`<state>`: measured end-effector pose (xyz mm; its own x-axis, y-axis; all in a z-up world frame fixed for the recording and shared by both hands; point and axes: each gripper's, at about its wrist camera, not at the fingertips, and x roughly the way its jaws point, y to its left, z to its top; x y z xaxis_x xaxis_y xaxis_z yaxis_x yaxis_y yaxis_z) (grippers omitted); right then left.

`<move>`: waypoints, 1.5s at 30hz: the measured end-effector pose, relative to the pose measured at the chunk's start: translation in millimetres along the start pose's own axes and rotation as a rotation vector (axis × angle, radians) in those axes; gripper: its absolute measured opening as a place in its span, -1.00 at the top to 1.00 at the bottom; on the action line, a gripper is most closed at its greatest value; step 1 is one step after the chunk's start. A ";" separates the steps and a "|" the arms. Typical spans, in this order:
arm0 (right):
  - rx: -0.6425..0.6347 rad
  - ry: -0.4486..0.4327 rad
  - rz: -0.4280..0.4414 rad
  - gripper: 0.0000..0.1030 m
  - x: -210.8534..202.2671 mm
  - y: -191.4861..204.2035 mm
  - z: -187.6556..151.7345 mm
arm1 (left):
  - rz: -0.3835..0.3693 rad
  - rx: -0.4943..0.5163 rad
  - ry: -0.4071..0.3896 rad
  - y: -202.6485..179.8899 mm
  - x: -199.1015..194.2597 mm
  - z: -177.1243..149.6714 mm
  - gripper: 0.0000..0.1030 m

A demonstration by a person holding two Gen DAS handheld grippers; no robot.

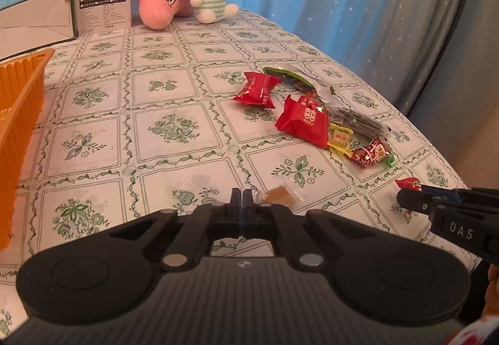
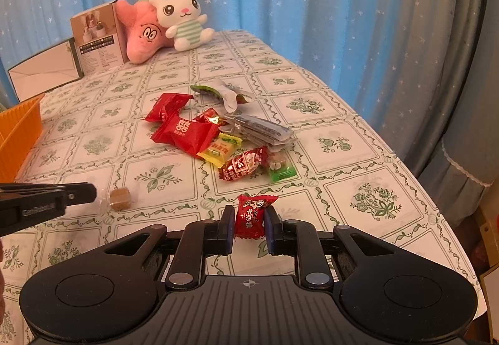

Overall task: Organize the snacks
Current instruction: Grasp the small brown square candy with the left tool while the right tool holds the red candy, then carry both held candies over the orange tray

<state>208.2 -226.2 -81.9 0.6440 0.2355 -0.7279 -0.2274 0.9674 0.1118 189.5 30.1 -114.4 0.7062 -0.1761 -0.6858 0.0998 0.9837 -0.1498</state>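
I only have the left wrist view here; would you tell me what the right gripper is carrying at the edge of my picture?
Observer: The right gripper is shut on a small red wrapped candy, pinched between its pads.
Operator: Thank you. Is anything tucked beside the red foil candy at the near end of the pile?
Observer: Yes, a green-wrapped sweet lies against its right side; you see only a sliver.
Operator: And my left gripper?
Observer: From the side, its tips stop at the clear wrapper of the brown candy; I cannot tell whether they pinch it.
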 end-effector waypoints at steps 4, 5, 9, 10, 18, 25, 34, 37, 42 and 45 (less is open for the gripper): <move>-0.004 -0.001 0.008 0.61 -0.7 0.9 -0.8 | 0.005 -0.031 0.001 3.3 -5.0 0.1 1.00; -0.004 -0.001 0.009 0.61 -0.7 0.8 -0.9 | -0.005 -0.028 0.006 2.9 -4.5 1.4 0.99; 0.001 -0.004 0.004 0.61 -1.1 0.5 -1.0 | -0.031 0.158 -0.011 -14.3 -1.1 3.2 0.52; 0.003 -0.003 0.003 0.61 -1.2 -0.1 -1.1 | -0.038 0.210 -0.009 -19.0 0.9 3.1 0.48; 0.007 0.002 0.007 0.61 1.0 -0.6 -0.9 | -0.061 0.488 0.034 -37.8 21.6 0.4 0.36; 0.011 0.003 0.008 0.61 1.9 -1.6 -1.1 | -0.109 0.433 0.071 -32.8 29.6 6.4 0.59; -0.002 -0.015 0.024 0.61 -4.6 4.4 1.5 | -0.052 0.250 0.072 -26.0 7.0 -1.4 0.65; -0.015 -0.029 0.045 0.61 -10.9 11.8 4.9 | -0.016 0.188 0.047 -18.0 -11.2 -0.4 0.65; -0.055 -0.059 0.105 0.61 -24.1 32.4 14.8 | 0.039 0.102 -0.004 1.6 -45.6 10.7 0.65; -0.080 -0.079 0.154 0.61 -32.1 51.2 23.9 | 0.077 0.076 -0.032 16.3 -67.8 20.8 0.65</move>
<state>193.4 -182.0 -36.6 0.6518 0.3902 -0.6503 -0.3833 0.9094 0.1614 157.8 58.9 -55.5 0.7358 -0.0994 -0.6699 0.0959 0.9945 -0.0422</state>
